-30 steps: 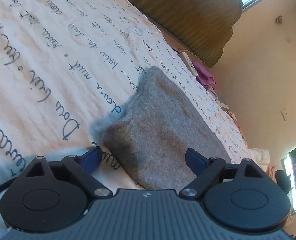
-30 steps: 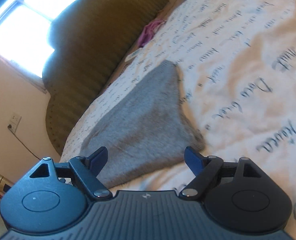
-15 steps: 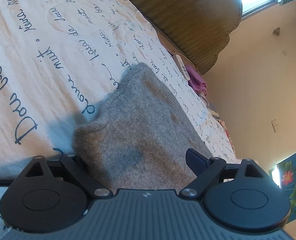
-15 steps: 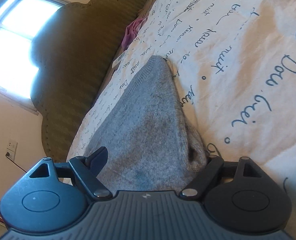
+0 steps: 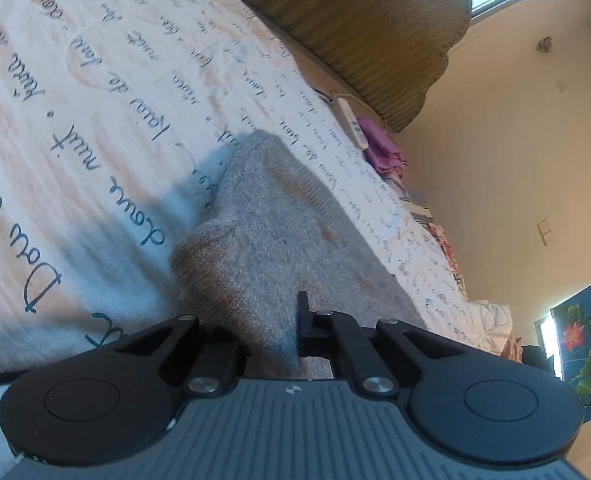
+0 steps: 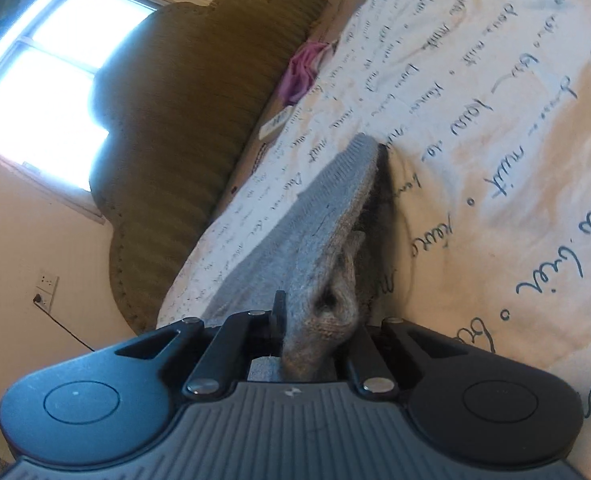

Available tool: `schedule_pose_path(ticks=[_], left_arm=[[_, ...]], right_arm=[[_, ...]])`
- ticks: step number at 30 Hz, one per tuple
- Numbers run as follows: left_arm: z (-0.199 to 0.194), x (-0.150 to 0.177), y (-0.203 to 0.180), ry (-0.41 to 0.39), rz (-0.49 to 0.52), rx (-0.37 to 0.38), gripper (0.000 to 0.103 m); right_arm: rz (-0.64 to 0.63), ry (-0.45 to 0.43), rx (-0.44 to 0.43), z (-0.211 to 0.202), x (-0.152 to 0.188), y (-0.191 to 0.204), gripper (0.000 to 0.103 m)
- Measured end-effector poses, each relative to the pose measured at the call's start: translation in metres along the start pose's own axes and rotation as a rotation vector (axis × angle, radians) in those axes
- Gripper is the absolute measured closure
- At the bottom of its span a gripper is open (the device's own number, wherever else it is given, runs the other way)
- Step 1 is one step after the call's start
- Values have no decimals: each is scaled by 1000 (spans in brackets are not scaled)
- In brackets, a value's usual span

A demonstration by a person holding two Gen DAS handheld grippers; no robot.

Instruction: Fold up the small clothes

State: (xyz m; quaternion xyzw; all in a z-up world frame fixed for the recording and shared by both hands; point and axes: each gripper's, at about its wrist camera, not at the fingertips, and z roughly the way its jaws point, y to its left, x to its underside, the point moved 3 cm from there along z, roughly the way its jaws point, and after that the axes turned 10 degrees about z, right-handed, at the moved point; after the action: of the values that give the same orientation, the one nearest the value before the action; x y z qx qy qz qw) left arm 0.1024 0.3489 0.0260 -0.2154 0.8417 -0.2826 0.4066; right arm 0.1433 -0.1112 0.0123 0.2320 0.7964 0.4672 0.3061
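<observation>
L wrist view: bedspread [image 5: 95, 92], white w/ blue script, filled the left; text partly legible only, far lines too small to read. Grey knit garment [image 5: 263, 232] lay on it at centre, near corner bunched up. Left gripper [image 5: 263, 332] was clamped on that corner; L finger buried under the knit, only the R finger edge showed. Green headboard [image 5: 355, 20] cut off at top. White strip-shaped object [image 5: 349, 122] by the bed edge, markings unreadable. Purple cloth [image 5: 381, 152] beside it, type unclear. Further pile along the wall too blurred to identify.

R wrist view: window [image 6: 43, 76] blown out, nothing visible through it. Wall socket [image 6: 46, 285] w/ cord running off behind the gripper body. Right gripper [image 6: 315, 324] was clenched on the garment's [image 6: 315, 216] other near corner, fabric lifted off the bedspread [image 6: 515, 160] into a ridge; underside in shadow. Both fingertips mostly hidden by cloth. Garment's far end still rested on the bed.
</observation>
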Motion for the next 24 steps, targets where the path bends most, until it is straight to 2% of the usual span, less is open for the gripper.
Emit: schedule_pose_path(ticks=[5,8,13,15,17,19,20,21,22,23,24], left_arm=[[-52,1,-18,-17,30,71,100],[-89,18,-15,1,36,98,100],[-128,62,0,81,46,62,99],[-130,78,11,122,52,36,99],[-121,93,28,157,60,-21,99],[-107,103,44,193,74,-85,95],[-101,106,51,202,64,-103,85],[-102,106,58,200,54,-92,78],[-106,102,59,203,56,-92,78],[-113,96,58,196,73,-104,76],[-123,88,57,173,91,-128,71]], right_arm=[[-47,35,-59,-36,12,17,99],[-38,64,-67,-65,30,9,99],[31,107,-42,-103,68,-21,99],[64,125,-8,-107,82,-36,99],[93,141,45,-104,94,-55,99],[68,121,127,-100,99,-65,94],[63,108,163,-98,99,-68,92],[71,108,170,-100,98,-69,91],[71,106,169,-104,96,-66,86],[50,99,176,-109,92,-62,80],[22,83,184,-115,85,-57,59]])
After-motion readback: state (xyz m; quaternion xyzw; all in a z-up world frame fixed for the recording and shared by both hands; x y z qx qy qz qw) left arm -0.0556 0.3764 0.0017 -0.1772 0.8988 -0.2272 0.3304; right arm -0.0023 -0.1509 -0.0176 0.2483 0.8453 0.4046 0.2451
